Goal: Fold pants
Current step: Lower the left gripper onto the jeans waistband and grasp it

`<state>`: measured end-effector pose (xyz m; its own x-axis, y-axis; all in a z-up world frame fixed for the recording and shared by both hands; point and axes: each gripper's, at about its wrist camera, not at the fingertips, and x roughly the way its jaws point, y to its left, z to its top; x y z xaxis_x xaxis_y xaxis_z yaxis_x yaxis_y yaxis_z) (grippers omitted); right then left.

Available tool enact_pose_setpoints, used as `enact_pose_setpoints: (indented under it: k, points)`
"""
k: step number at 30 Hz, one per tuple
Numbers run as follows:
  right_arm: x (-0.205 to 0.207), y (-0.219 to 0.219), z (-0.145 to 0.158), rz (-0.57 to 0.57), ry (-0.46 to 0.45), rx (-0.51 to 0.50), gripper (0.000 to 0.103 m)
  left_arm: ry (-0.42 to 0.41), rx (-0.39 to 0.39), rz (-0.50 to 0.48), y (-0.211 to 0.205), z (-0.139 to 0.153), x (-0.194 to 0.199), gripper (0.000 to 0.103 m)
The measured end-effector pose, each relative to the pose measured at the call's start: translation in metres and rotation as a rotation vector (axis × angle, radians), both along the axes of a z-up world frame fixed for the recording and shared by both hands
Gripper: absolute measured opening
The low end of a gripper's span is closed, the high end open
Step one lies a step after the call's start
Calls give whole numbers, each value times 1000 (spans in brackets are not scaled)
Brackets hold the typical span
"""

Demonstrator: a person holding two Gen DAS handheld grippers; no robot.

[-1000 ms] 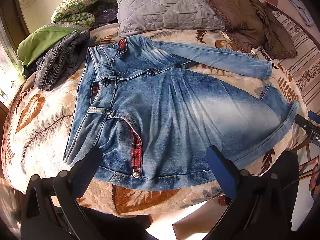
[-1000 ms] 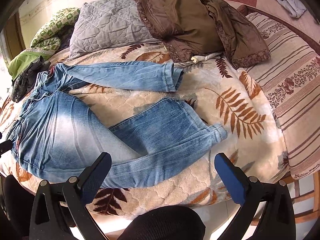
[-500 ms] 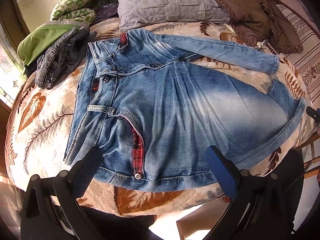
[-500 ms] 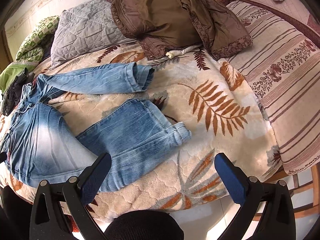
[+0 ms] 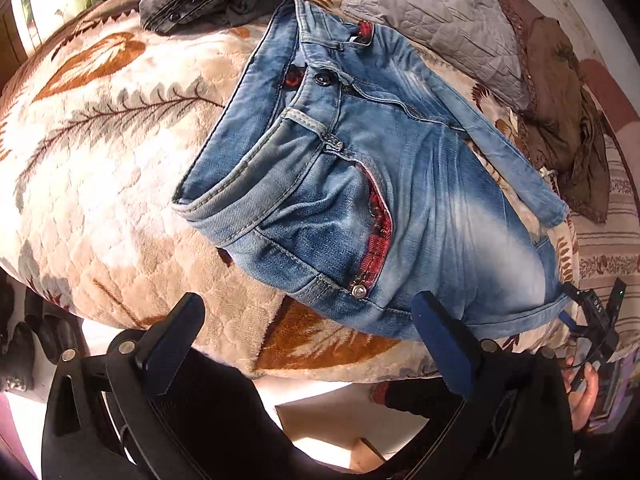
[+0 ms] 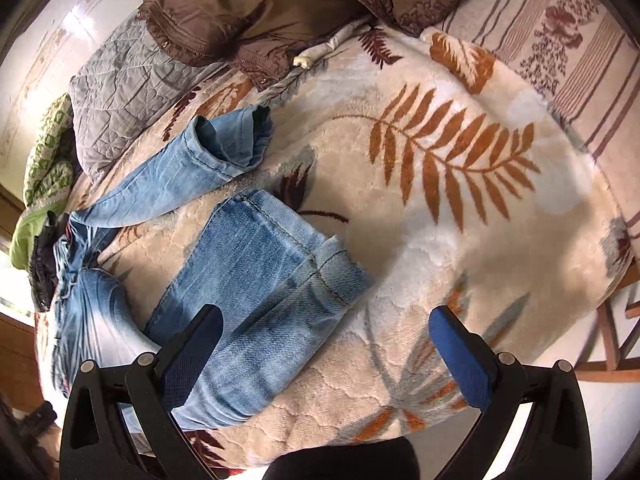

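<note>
A: What changed?

B: Since a second ago I've swung in closer. My left gripper [image 5: 306, 320], jaws wide and empty, now faces the jeans' [image 5: 360, 184] waistband at twelve o'clock.

A: And right?

B: My right gripper [image 6: 326, 334], also spread, nears the hem [image 6: 328, 272] at eleven. Folding hasn't started; the legs are splayed on the blanket [image 6: 460, 240]. No containers.

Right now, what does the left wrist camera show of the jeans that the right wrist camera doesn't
Only the left wrist view shows the waistband, its button and the red plaid pocket lining, with the open left gripper before them. Only the right wrist view shows both leg cuffs, the near cuff and the far cuff, with the open right gripper near them. Both show the jeans spread unfolded on the leaf-print blanket, the grey pillow and the brown jacket.
</note>
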<state>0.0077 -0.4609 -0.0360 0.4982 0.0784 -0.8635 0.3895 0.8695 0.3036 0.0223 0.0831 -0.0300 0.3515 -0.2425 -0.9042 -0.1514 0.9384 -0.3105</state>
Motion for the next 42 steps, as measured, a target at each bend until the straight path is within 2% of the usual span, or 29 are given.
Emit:
enact_pose_setpoints:
  k: [3, 5, 6, 7, 8, 9, 10, 13, 14, 15, 18, 21, 22, 24, 26, 27, 28, 29, 30, 31, 33, 34, 35, 36, 37, 38, 39, 41, 42]
  points:
    - [11, 0, -9, 3, 3, 86, 101, 52, -140, 19, 1, -16, 17, 103]
    - [18, 1, -11, 18, -17, 139, 88, 69, -201, 29, -4, -26, 29, 99]
    - [22, 0, -12, 23, -25, 165, 66, 67, -210, 43, -7, -28, 33, 92]
    - [24, -2, -13, 30, -35, 193, 48, 64, -174, 64, -9, -26, 37, 78]
    - [28, -5, -13, 34, -37, 211, 11, 57, -155, 66, -10, -21, 42, 58]
    - [33, -10, -10, 45, -44, 230, 5, 43, -174, 61, -9, -14, 46, 50]
    - [35, -16, 3, 53, -91, 260, 5, 22, -205, 65, -6, -5, 48, 32]
    - [21, -26, 74, 64, -325, 212, 5, -44, -233, 66, 1, 18, 48, 29]
    - [14, -27, 88, 58, -373, 185, 6, -48, -234, 61, 1, 18, 46, 29]
    - [8, -29, 91, 47, -376, 176, 6, -36, -223, 59, 0, 14, 43, 29]
    - [-6, -33, 49, 18, -199, 124, 7, 44, -170, 36, -5, -14, 33, 29]
    - [-31, -35, -1, 8, -8, 77, 22, 90, -175, 7, -1, -30, 19, 29]
    - [-41, -41, -8, -6, 16, 69, 27, 80, -192, -5, 3, -27, 14, 29]
    - [-57, -56, 0, -65, -24, 53, 32, 38, -193, -59, 4, -10, 8, 29]
    - [-66, -68, 22, -122, -106, 14, 43, -38, -196, -121, 6, 15, -1, 37]
    - [-64, -72, 32, -128, -143, -10, 59, -75, -186, -137, 7, 28, -2, 43]
    - [-58, -73, 38, -111, -161, -23, 75, -113, -163, -140, 8, 40, -1, 60]
    - [-48, -72, 40, -92, -159, -33, 78, -151, -132, -135, 9, 50, 5, 82]
    - [-36, -70, 38, -72, -151, -39, 78, -183, -100, -132, 10, 55, 12, 89]
    - [-22, -67, 32, -49, -133, -36, 77, -192, -60, -123, 10, 54, 24, 90]
    - [5, -62, 12, -48, -76, -59, 76, -138, -19, -87, 10, 37, 49, 89]
    - [18, -59, 1, -54, -41, -73, 61, -95, -18, -70, 8, 26, 60, 86]
    - [28, -57, -8, -43, -22, -60, 32, -56, -30, -65, 6, 15, 66, 74]
    - [36, -53, -11, -13, -28, -33, 9, -29, -19, -79, 1, 5, 69, 71]
    - [38, -50, -6, -8, -56, -59, 3, -21, 43, -93, -5, -2, 70, 70]
    - [38, -49, 0, -11, -95, -84, 3, -9, 122, -107, -10, -11, 71, 67]
    - [41, -51, 0, -19, -88, -97, 6, 20, 168, -121, -14, -20, 72, 65]
    - [50, -58, -11, -25, 20, -98, 9, 15, 166, -125, -14, -18, 69, 63]
    - [50, -59, -10, -25, 28, -96, 13, 1, 132, -136, -12, -10, 68, 61]
